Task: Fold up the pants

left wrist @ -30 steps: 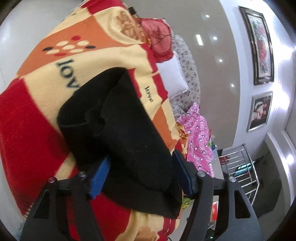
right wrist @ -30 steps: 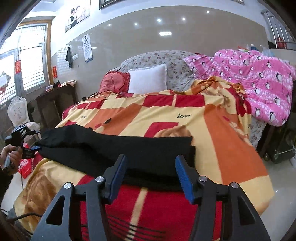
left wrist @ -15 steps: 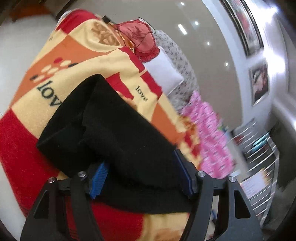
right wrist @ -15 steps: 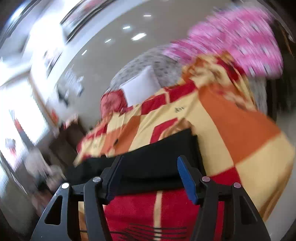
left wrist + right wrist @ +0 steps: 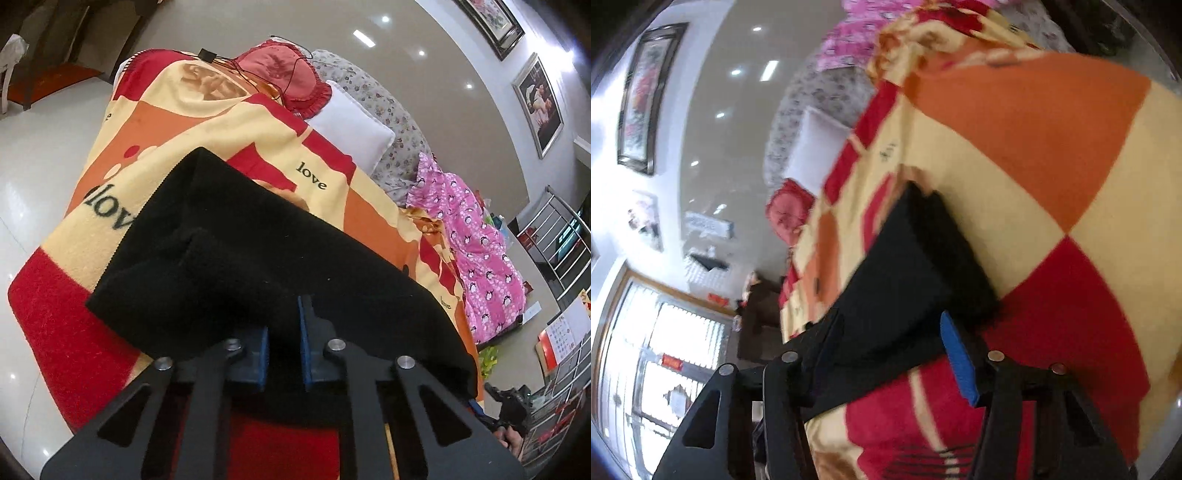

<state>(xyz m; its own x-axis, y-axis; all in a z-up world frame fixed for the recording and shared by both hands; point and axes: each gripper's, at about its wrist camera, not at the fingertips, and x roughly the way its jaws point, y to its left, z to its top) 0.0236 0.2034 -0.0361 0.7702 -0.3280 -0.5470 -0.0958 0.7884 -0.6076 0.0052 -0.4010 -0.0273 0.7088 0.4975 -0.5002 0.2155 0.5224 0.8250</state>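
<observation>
The black pants [image 5: 258,258] lie across a red, orange and cream blanket [image 5: 207,129] on a bed. My left gripper [image 5: 282,336] is shut on the near edge of the pants, with cloth pinched between its blue pads. In the right wrist view the pants [image 5: 905,280] run away from me, folded lengthwise. My right gripper [image 5: 890,343] is open, with its jaws either side of the pants' near end. That view is tilted and blurred.
A red cushion [image 5: 284,77] and a white pillow [image 5: 351,125] sit at the bed's head. A pink penguin-print cover [image 5: 476,236] lies on the far side. A metal rack [image 5: 565,236] stands by the wall. White tiled floor [image 5: 33,158] surrounds the bed.
My left gripper has closed on the edge of the pants. My right gripper has rolled sideways and moved closer to the pants' end, staying open.
</observation>
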